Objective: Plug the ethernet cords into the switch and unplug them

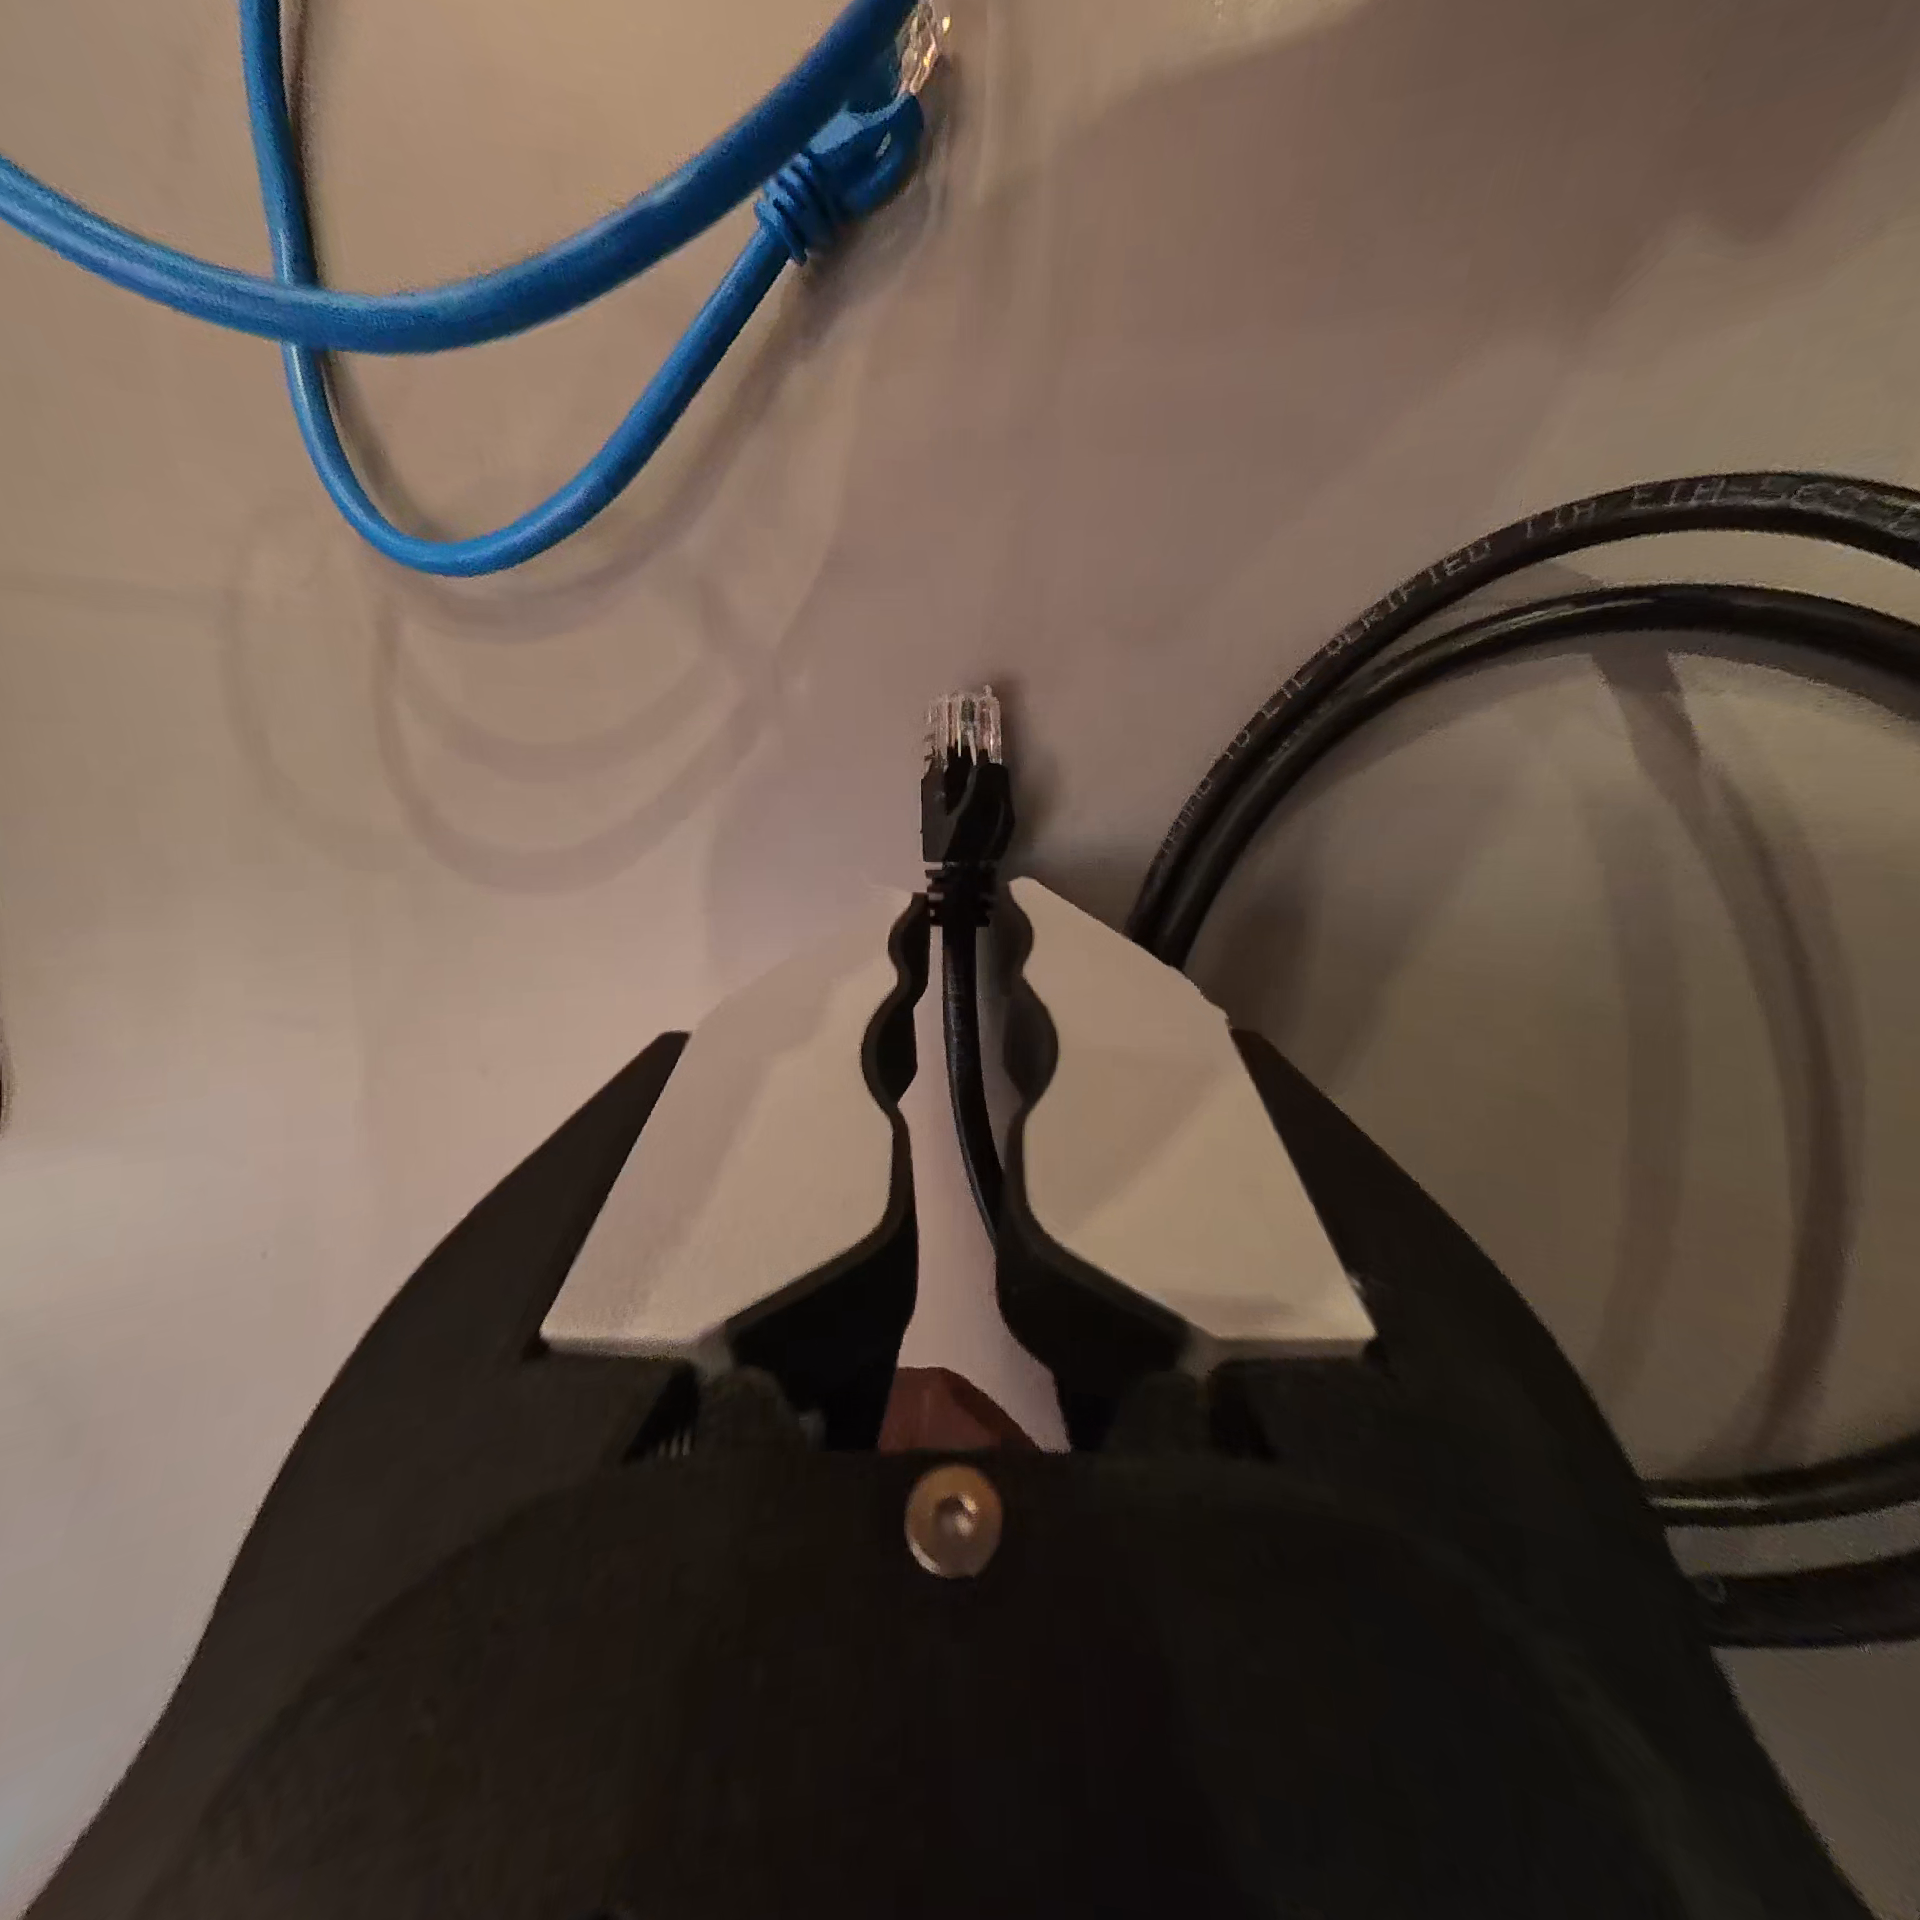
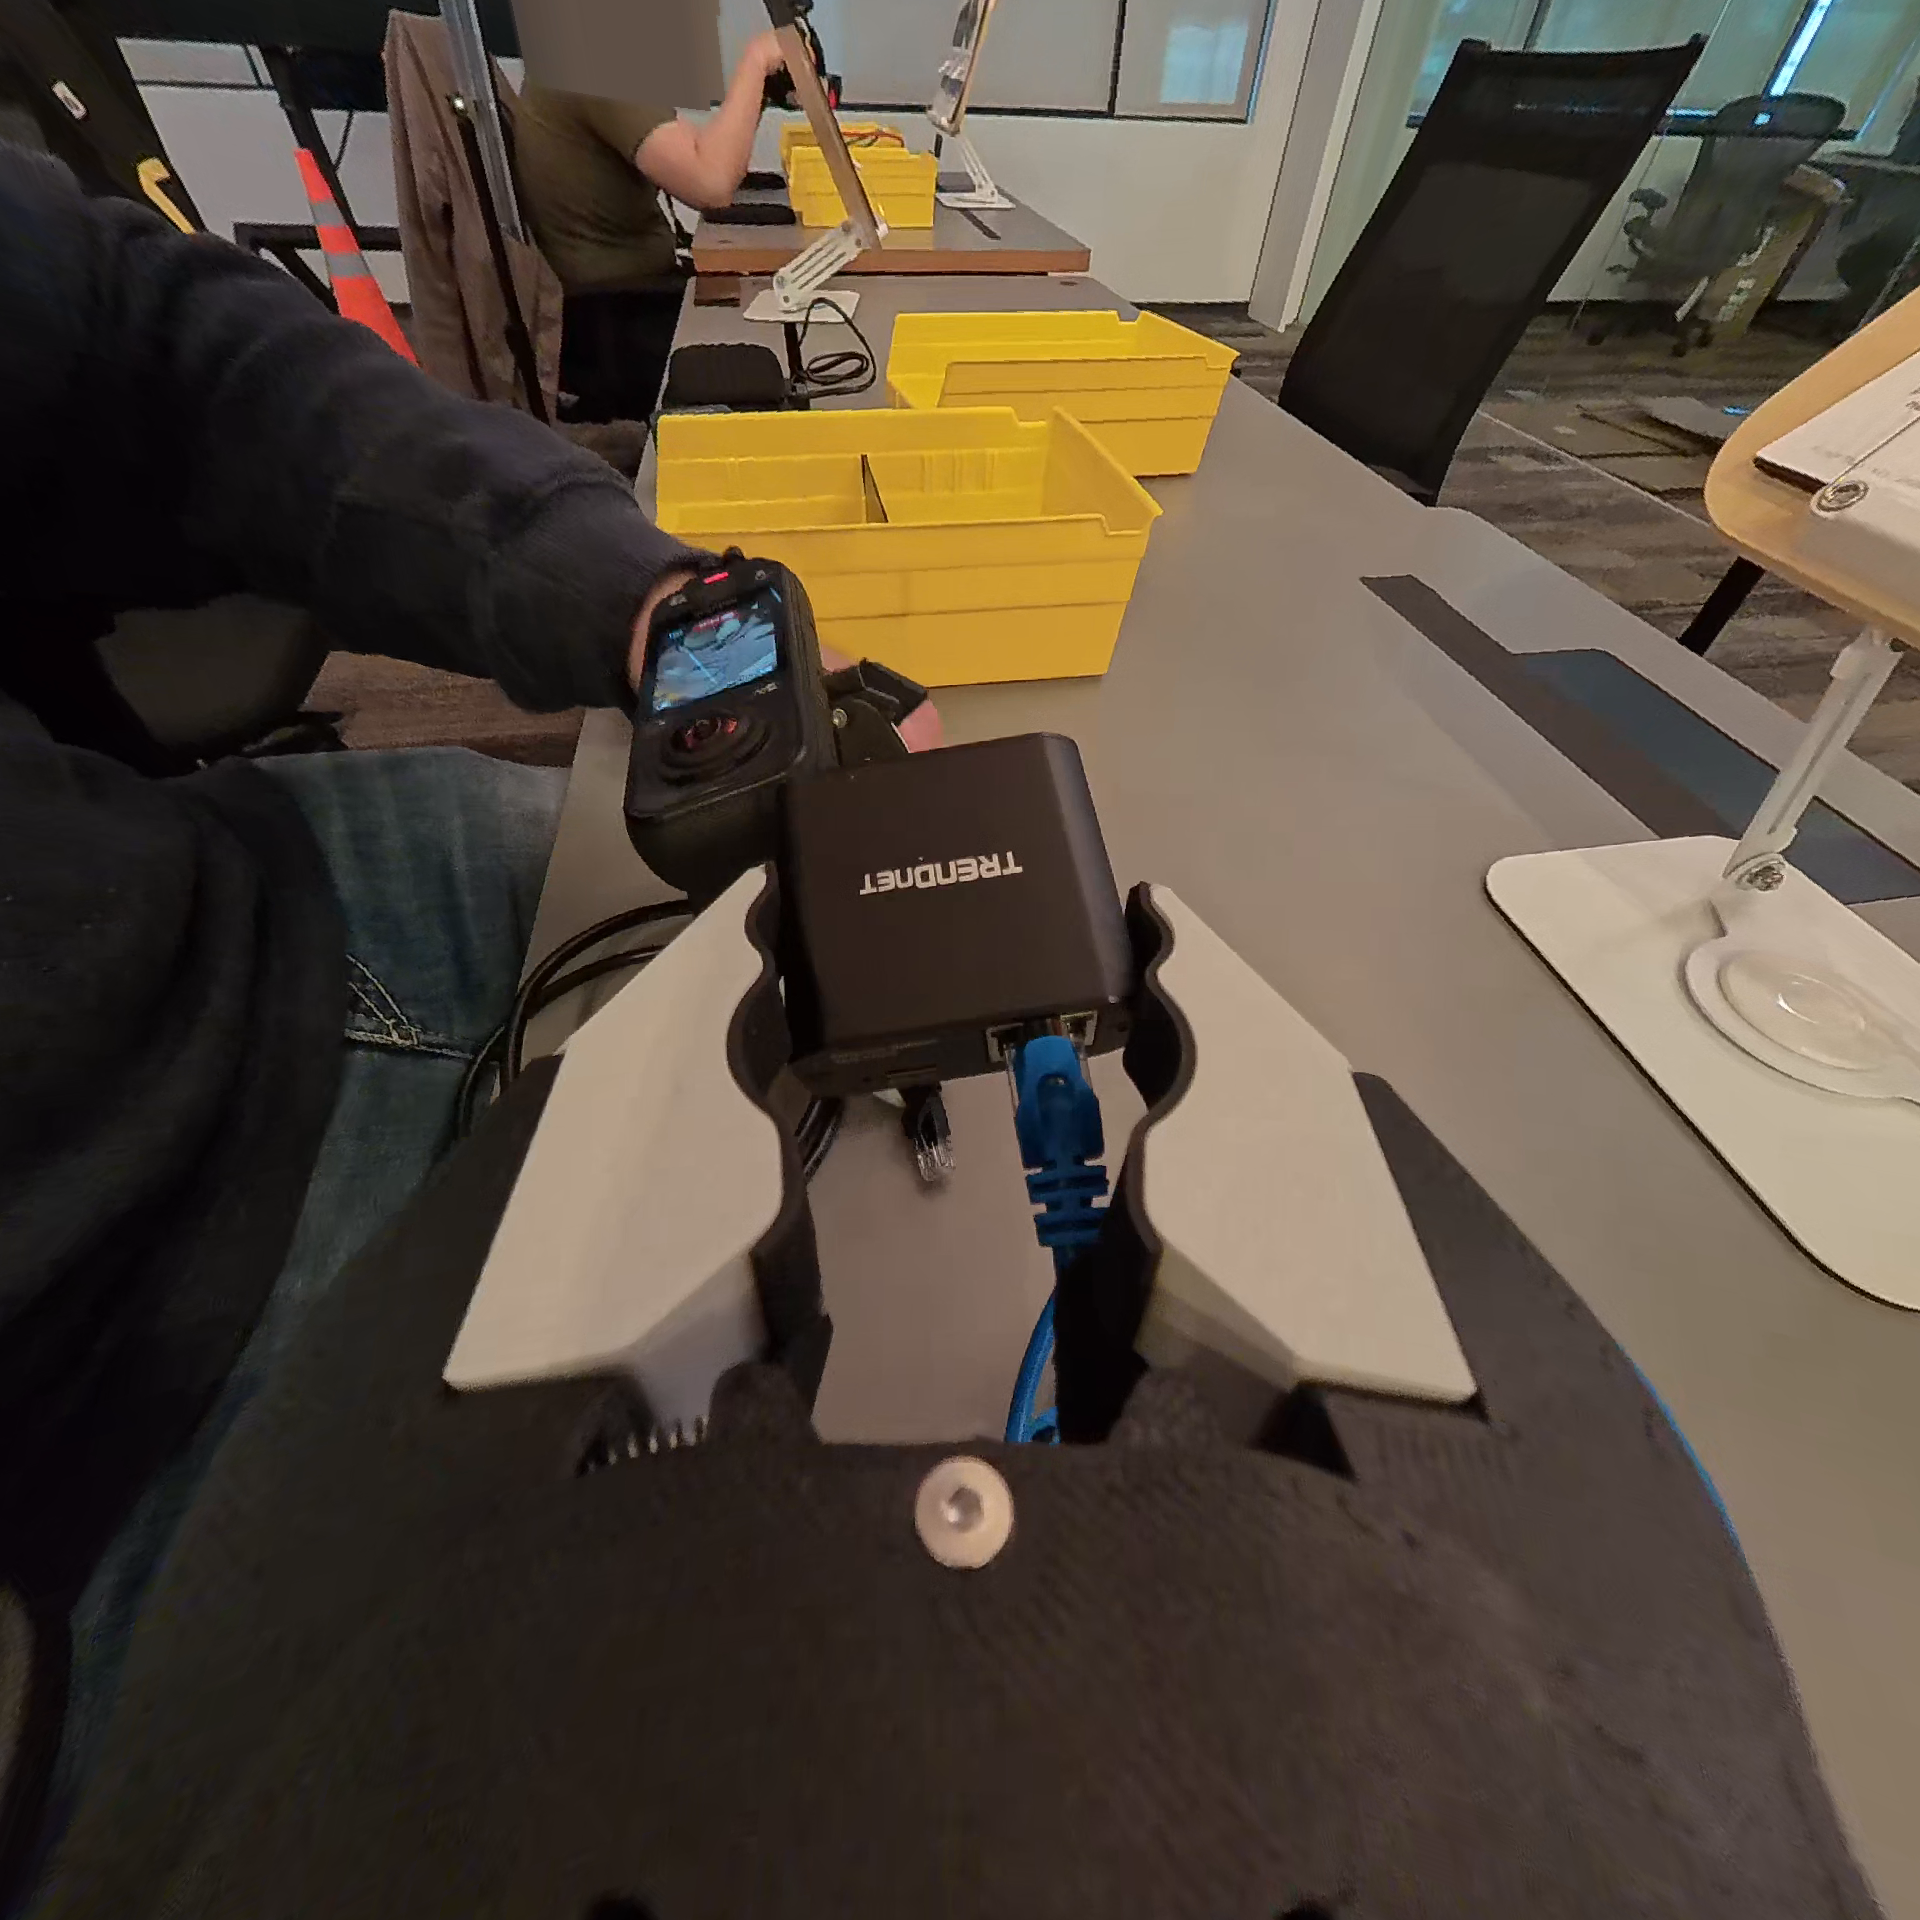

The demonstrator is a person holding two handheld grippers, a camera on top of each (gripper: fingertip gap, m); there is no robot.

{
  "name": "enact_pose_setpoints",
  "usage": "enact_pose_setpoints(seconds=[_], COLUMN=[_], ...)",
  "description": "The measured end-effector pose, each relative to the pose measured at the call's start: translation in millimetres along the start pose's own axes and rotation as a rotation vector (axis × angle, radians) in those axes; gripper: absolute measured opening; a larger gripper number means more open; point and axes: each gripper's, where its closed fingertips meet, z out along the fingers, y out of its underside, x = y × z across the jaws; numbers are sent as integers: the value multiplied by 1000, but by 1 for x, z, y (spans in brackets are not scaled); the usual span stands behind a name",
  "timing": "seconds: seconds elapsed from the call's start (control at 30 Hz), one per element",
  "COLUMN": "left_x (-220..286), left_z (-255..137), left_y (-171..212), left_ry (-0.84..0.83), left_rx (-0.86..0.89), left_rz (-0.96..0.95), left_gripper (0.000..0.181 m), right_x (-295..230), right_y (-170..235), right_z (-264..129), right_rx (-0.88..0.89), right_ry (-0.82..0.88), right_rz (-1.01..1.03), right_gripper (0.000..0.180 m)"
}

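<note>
Left gripper (image 1: 958, 902): black-and-white two-finger tool, jaws nearly closed, clamped on the black ethernet cord (image 1: 961, 1049) at its ribbed boot; clear plug (image 1: 964, 727) is seen past the fingertips, pointed at the beige tabletop (image 1: 520, 935).
Black cord slack: looped on the tabletop at the right (image 1: 1455, 675).
Blue ethernet cord (image 1: 416, 312): curved across the far left of the left wrist view; a clear plug (image 1: 192, 47) on a blue cable is seen at the top edge, its boot cannot be told.
Right gripper (image 2: 951, 935): jaws wide apart, the black box-shaped network switch (image 2: 935, 894) is held between the fingertips, both tips touching its sides, lifted above the grey table (image 2: 1299, 675).
Switch ports: faced near; a blue plug with boot (image 2: 1055, 1117) is seated in one port.
Loose black plug (image 2: 928, 1138): seen under the switch's near edge, not in a port.
Background: yellow plastic bins (image 2: 904, 540) far on the table; a dark sleeve (image 2: 312, 468) at left; a white stand base (image 2: 1662, 997) at right.
</note>
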Motion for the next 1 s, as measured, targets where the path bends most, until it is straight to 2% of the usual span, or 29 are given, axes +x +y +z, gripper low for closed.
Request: enact_pose_setpoints(seconds=[0.2, 0.33, 0.57, 0.8, 1.0], left_x=[-2, -6, -34, -55, -50], left_z=[2, -3, -58, -120, -131], left_y=[-2, -4, -22, -45, -56], left_ry=[31, 112, 247, 291, 332], left_rx=[44, 100, 257, 281, 192], left_rz=[-39, -172, -348, -308, -239], left_gripper=[10, 10, 10, 10, 10], right_x=[-1, -1, -2, -3, 1], right_y=[-2, -2, 1, 8, 14], right_z=[-1, -3, 0, 10, 15], right_rx=[17, 18, 10, -22, -59], right_ry=[-3, 1, -8, -17, -4], right_rz=[5, 4, -8, -45, -72], right_gripper=[63, 63, 62, 62, 62])
